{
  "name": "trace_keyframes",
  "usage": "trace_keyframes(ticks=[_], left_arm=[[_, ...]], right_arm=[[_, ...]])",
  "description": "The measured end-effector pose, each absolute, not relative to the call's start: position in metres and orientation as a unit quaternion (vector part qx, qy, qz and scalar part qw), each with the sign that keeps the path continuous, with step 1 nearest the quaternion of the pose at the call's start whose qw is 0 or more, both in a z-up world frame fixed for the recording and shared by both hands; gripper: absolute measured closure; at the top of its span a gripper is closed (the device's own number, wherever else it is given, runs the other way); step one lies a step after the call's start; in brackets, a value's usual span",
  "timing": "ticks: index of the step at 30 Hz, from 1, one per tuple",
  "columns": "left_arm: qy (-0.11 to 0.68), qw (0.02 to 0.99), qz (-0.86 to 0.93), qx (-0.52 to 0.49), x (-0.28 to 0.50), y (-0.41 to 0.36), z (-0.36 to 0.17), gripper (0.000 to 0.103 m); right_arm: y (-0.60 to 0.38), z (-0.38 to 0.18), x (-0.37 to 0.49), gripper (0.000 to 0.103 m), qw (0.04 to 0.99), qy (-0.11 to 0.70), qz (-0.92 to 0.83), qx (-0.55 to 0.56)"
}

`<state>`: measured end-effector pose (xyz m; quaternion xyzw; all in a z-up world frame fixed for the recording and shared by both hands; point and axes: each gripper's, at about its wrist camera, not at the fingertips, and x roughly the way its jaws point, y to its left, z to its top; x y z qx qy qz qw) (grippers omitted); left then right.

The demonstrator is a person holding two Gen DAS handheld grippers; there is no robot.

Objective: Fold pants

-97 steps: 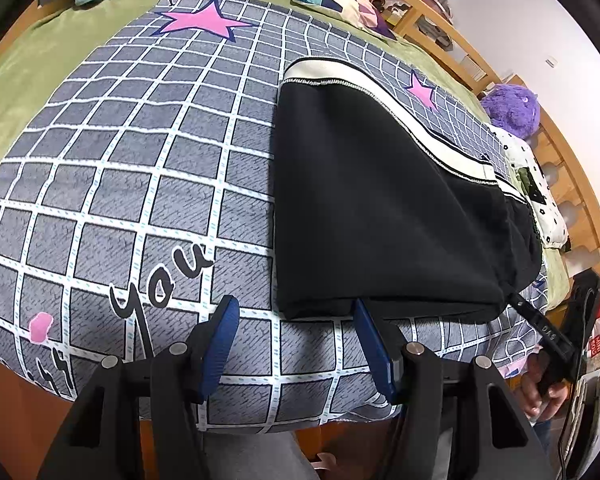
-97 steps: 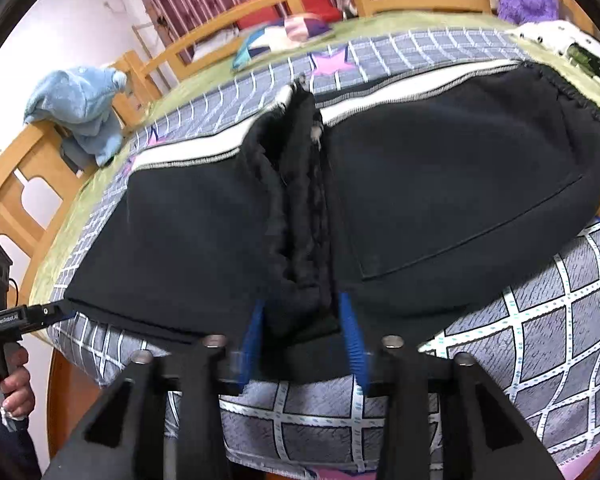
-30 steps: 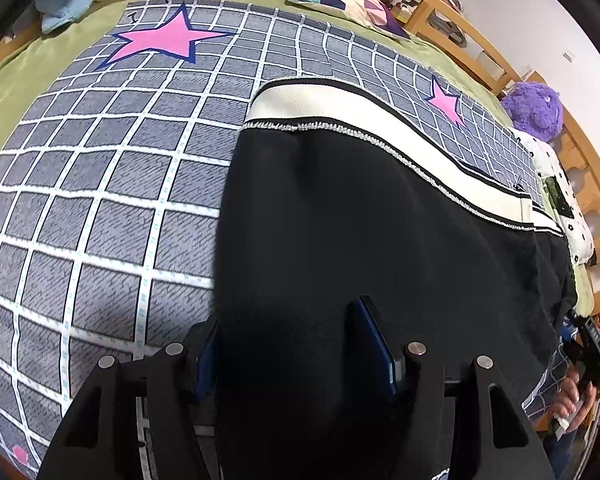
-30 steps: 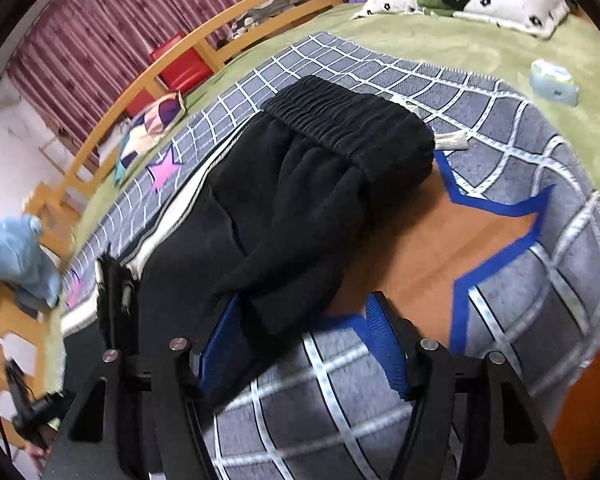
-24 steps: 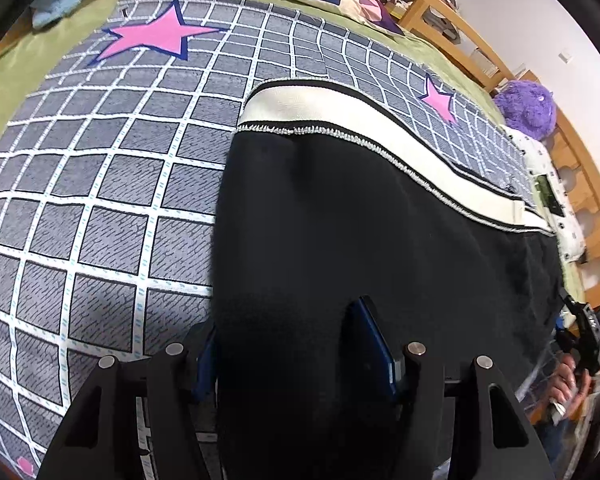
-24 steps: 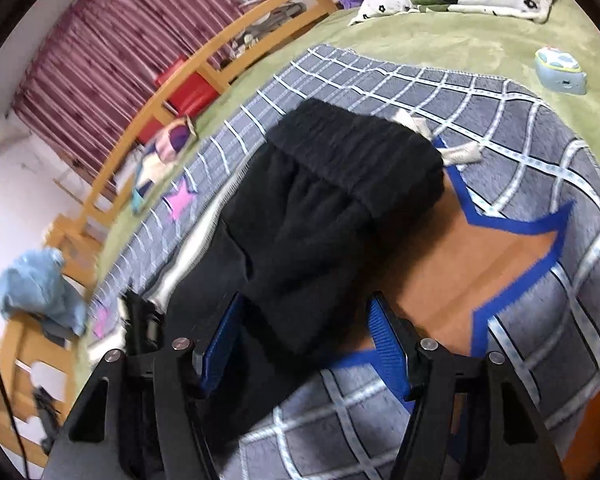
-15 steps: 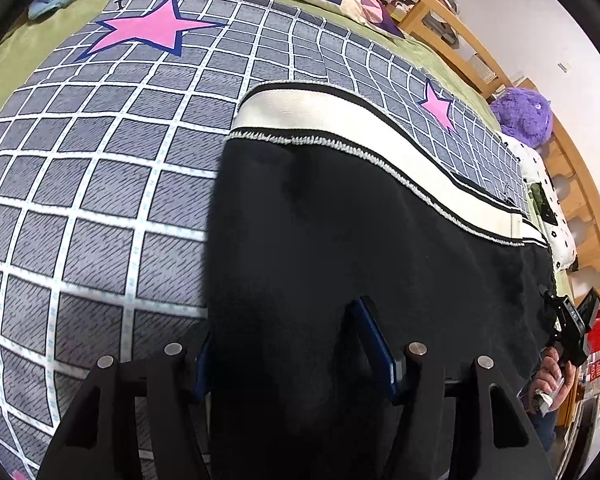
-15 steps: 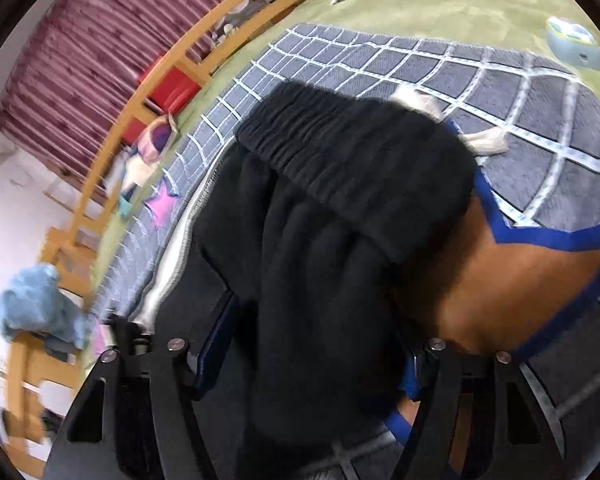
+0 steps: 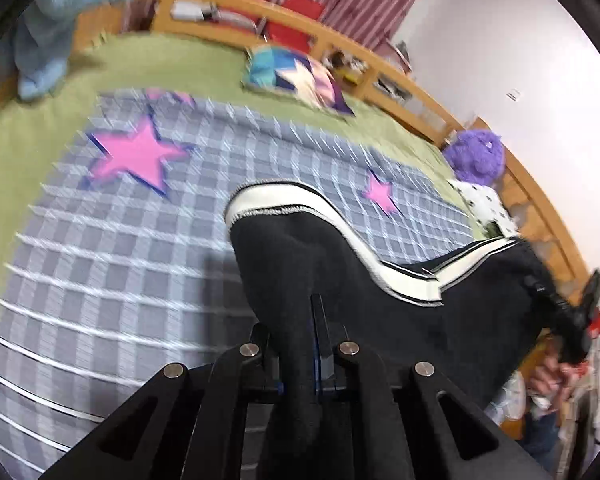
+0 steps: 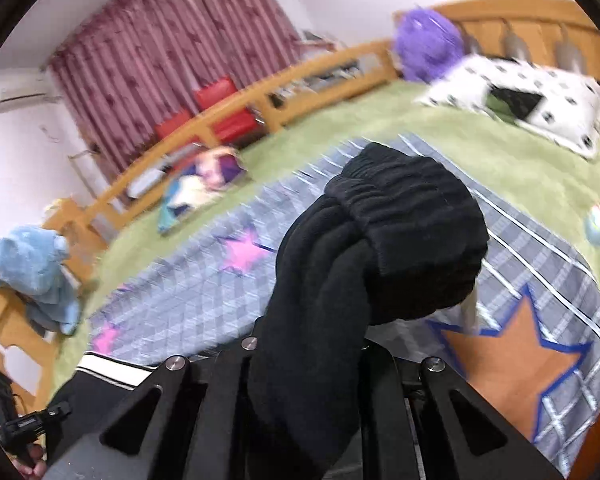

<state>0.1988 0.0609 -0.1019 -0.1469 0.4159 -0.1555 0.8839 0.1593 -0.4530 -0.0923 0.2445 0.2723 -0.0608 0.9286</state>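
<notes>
step: lifting black pants (image 9: 400, 320) off checked star blanket (image 9: 120, 240) on bed | left hand-held gripper (image 9: 300, 356): pinched on leg end | right hand-held gripper (image 10: 308, 360): clamped on bunched waistband (image 10: 404, 216) | advice: raise both evenly, keep cloth taut, lay flat before releasing

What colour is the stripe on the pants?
Cream stripe edged in black on black pants; clearest in the left wrist view.

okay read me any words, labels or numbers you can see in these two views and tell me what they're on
No text can be read in either view.
The checked blanket shows only stars here, blurred by motion.
The black pants carry a white stripe, no visible label.
The red item by the person's hand is too blurred to read.
</notes>
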Motion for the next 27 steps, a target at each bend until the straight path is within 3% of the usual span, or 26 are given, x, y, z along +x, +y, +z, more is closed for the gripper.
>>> trace_keyframes(ticks=[6,12,14,15,16,20,27], left_arm=[[0.412,0.896,-0.08,-0.145,0.193,0.162,-0.084,0.093],[0.488,0.859,-0.042,-0.148,0.195,0.2,-0.161,0.092],[0.494,0.859,-0.025,-0.132,0.19,0.201,-0.179,0.082],[0.5,0.856,-0.018,-0.131,0.186,0.205,-0.186,0.069],[0.505,0.852,-0.014,-0.136,0.18,0.21,-0.19,0.061],[0.513,0.838,-0.029,-0.185,0.145,0.23,-0.2,0.05],[0.494,0.82,-0.064,-0.283,0.083,0.243,-0.221,0.04]], right_arm=[[-0.4,-0.082,0.155,0.091,0.93,0.27,0.027,0.248],[-0.364,-0.185,0.174,0.089,0.889,0.405,0.025,0.212],[-0.366,-0.217,0.171,0.081,0.874,0.439,0.003,0.209],[-0.372,-0.228,0.164,0.079,0.869,0.44,0.012,0.227],[-0.377,-0.231,0.157,0.069,0.865,0.441,0.017,0.238],[-0.385,-0.219,0.138,0.05,0.867,0.453,-0.01,0.206],[-0.387,-0.191,0.095,0.05,0.874,0.457,-0.027,0.163]])
